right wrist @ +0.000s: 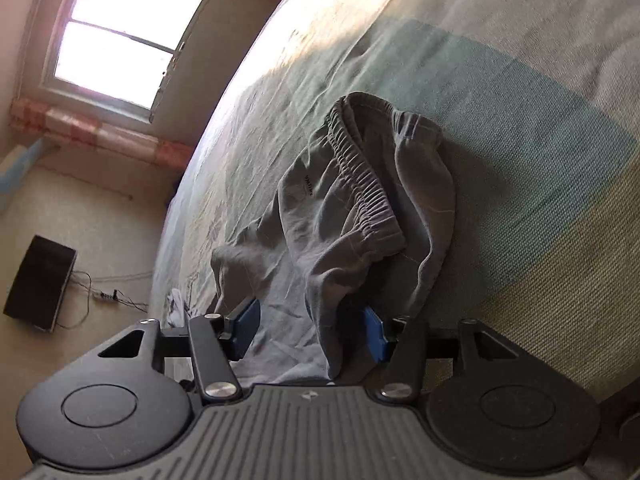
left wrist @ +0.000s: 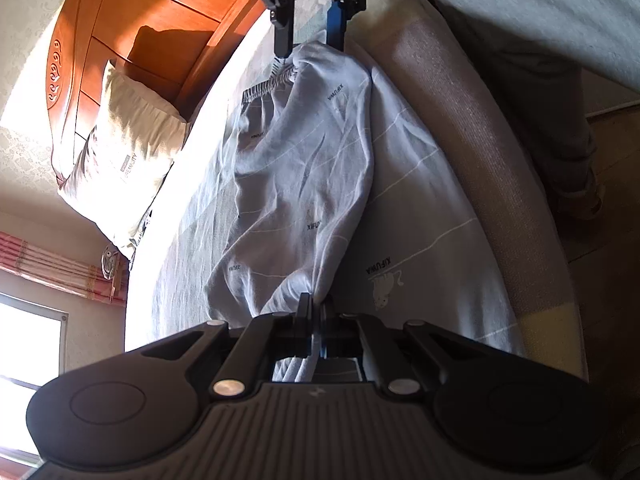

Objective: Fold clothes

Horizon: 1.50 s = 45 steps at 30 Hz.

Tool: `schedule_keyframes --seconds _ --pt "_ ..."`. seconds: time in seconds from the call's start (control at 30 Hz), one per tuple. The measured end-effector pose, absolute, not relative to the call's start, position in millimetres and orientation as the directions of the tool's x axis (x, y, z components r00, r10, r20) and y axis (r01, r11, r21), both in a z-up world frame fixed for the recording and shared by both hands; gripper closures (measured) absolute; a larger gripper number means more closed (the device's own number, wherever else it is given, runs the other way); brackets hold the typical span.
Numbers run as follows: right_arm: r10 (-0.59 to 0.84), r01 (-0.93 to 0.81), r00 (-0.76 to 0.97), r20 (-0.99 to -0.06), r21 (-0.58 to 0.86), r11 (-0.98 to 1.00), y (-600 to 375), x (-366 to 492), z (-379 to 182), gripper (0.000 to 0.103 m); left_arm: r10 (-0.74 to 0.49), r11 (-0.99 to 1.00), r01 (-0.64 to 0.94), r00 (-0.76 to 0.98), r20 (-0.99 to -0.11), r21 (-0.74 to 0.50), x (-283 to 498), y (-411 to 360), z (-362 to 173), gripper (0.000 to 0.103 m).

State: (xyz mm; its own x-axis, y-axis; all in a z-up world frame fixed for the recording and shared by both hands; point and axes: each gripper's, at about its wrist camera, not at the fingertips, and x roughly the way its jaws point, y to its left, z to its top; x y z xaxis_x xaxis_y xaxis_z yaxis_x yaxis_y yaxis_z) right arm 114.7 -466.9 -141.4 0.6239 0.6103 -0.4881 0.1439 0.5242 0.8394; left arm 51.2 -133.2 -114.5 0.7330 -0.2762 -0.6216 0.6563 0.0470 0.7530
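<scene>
Lying crumpled on the bed (right wrist: 520,100), pale grey trousers (left wrist: 304,168) of thin wrinkled cotton with a gathered elastic waistband (right wrist: 360,176). Pinched tight at one end between the fingers of the left gripper (left wrist: 316,310). Spread apart beside the waistband end, the right gripper (right wrist: 310,330), blue pads (right wrist: 246,328) bare, cloth draped between. Beyond, a soft cream pillow (left wrist: 120,152) against a glossy wooden headboard (left wrist: 160,12).

Open bed (right wrist: 520,60), pillow (left wrist: 120,152) at headboard (left wrist: 160,20)
</scene>
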Motion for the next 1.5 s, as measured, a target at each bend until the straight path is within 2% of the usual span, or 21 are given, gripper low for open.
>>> schedule_keyframes --seconds 0.1,0.13,0.17,0.2,0.23,0.4,0.53,0.67,0.8,0.93,1.0,1.17,1.23,1.3,1.5 --pt "0.555 0.151 0.656 -0.512 0.809 0.568 -461 121 -143 0.043 -0.272 0.049 0.670 0.723 -0.636 0.741 51 -132 -116 0.101" --pt "0.534 0.142 0.662 -0.526 0.788 0.599 -457 122 -142 0.046 -0.270 0.050 0.674 0.720 -0.639 0.738 51 -132 -116 0.101" --pt "0.513 0.134 0.668 -0.539 0.765 0.630 -453 124 -140 0.061 -0.271 0.052 0.678 0.716 -0.643 0.733 51 -132 -115 0.101" --pt "0.490 0.126 0.675 -0.551 0.741 0.659 -449 126 -139 0.090 -0.274 0.056 0.684 0.711 -0.647 0.728 52 -132 -113 0.102" --pt "0.468 0.119 0.682 -0.563 0.716 0.688 -445 127 -137 0.098 -0.276 0.059 0.689 0.707 -0.651 0.722 52 -132 -111 0.102" --pt "0.358 0.062 0.721 -0.594 0.569 0.820 -432 132 -113 0.097 -0.288 0.077 0.715 0.683 -0.671 0.695 53 -132 -102 0.102" --pt "0.325 0.023 0.728 -0.603 0.496 0.868 -433 136 -92 0.097 -0.318 0.094 0.741 0.655 -0.685 0.665 52 -134 -91 0.102" --pt "0.289 0.055 0.698 -0.655 0.452 0.891 -446 141 -102 0.097 -0.344 0.073 0.765 0.622 -0.704 0.640 48 -145 -93 0.102" --pt "0.295 0.096 0.676 -0.675 0.478 0.873 -463 135 -121 0.090 -0.325 0.040 0.800 0.577 -0.749 0.599 48 -151 -108 0.102" --pt "0.249 0.097 0.698 -0.672 0.433 0.896 -460 120 -107 0.080 -0.324 0.049 0.809 0.567 -0.757 0.585 40 -147 -106 0.100" --pt "0.194 0.095 0.725 -0.661 0.375 0.922 -457 110 -94 0.068 -0.332 0.091 0.818 0.563 -0.757 0.568 34 -142 -97 0.096" --pt "0.119 0.031 0.800 -0.588 0.240 0.970 -433 81 -56 0.068 -0.350 0.207 0.815 0.578 -0.737 0.541 15 -127 -74 0.092" --pt "0.144 -0.044 0.809 -0.570 0.186 0.982 -412 73 -46 0.067 -0.344 0.268 0.805 0.593 -0.728 0.529 14 -122 -67 0.091" --pt "0.196 -0.127 0.799 -0.568 0.160 0.979 -386 69 -46 0.062 -0.323 0.355 0.792 0.603 -0.730 0.497 21 -120 -64 0.091" --pt "0.336 -0.327 0.732 -0.593 0.127 0.936 -309 72 -82 0.062 -0.286 0.641 0.704 0.590 -0.755 0.307 51 -101 -75 0.090"
